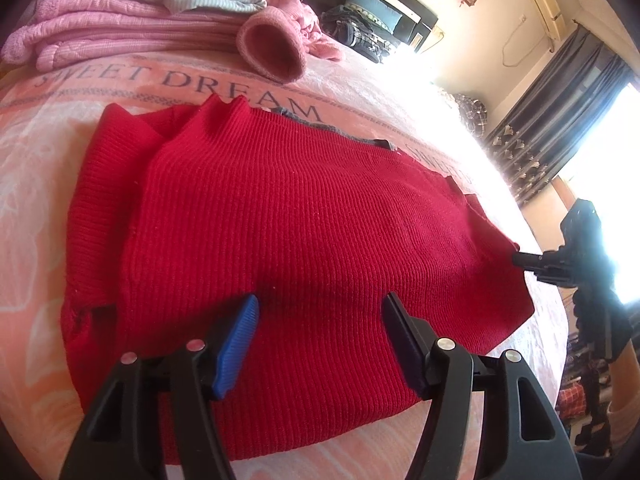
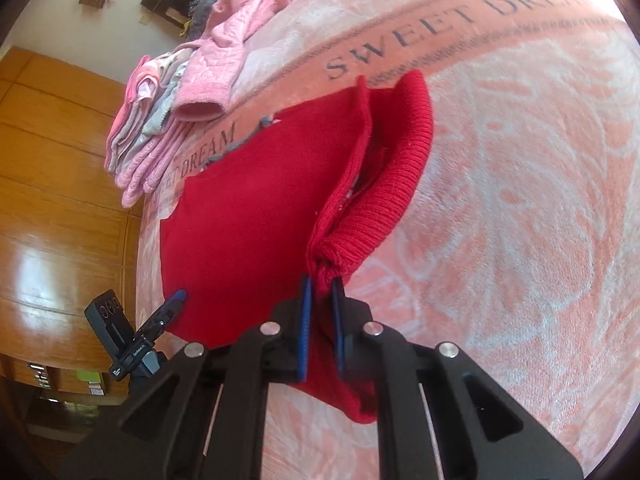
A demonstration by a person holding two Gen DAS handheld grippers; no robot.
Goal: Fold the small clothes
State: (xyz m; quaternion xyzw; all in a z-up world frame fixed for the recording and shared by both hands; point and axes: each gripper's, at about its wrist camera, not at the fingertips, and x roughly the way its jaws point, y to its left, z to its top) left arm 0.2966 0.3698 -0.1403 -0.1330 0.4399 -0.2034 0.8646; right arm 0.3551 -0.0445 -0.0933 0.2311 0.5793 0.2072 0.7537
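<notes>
Red ribbed knit sweater lying on pink bed blanket: soft, light, stretchy. Right gripper jaws pinching ribbed corner; left gripper jaws standing wide, hovering. Hem edges looking best for holding.

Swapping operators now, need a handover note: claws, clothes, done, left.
Left claw: open, over the near part of the red sweater, gripping nothing.
Right claw: shut on the sweater's bunched edge, lifting a flap.
Sweater lies on the pink bedspread, partly folded.
Done: folded pink stack at the far side.
Left: finish this fold, likely add it to the stack; loose pink garment looks unfolded.
</notes>
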